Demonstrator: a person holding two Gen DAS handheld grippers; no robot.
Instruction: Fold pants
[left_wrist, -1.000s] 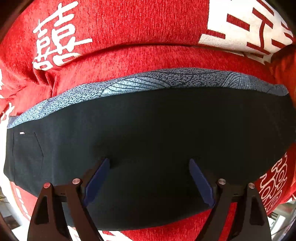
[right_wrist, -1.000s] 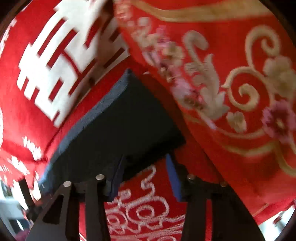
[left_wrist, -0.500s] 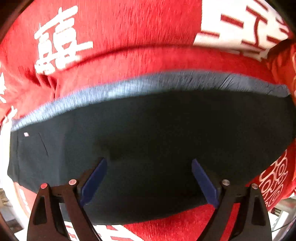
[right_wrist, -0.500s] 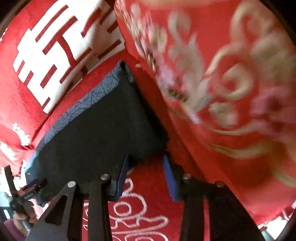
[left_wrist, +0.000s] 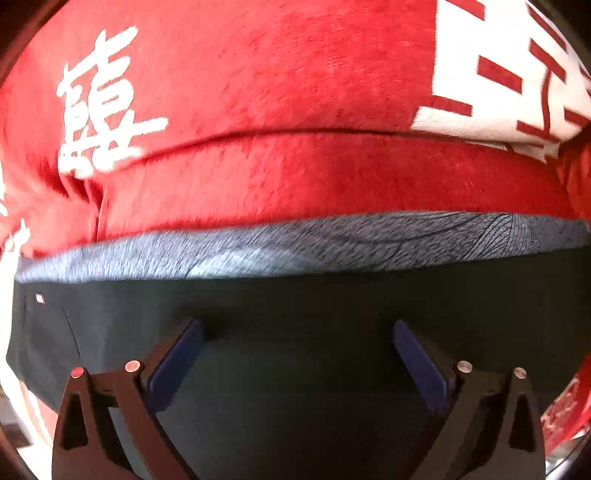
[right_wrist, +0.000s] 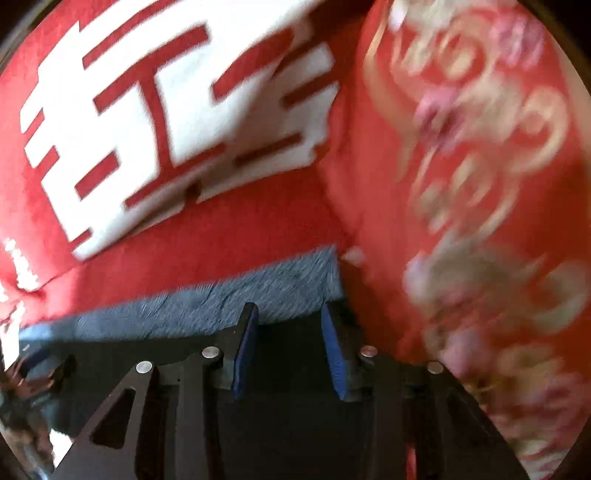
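pants (left_wrist: 295, 302) dark, smooth, grey patterned edge.

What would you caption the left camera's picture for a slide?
Left gripper, jaws opening, above dark folded pants on a red blanket.

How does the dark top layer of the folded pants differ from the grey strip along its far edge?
The dark top layer is plain and nearly black; the grey strip is lighter, with fine line patterns. The dark layer covers a broad area; the strip is narrow. Both lie flat on the red blanket.
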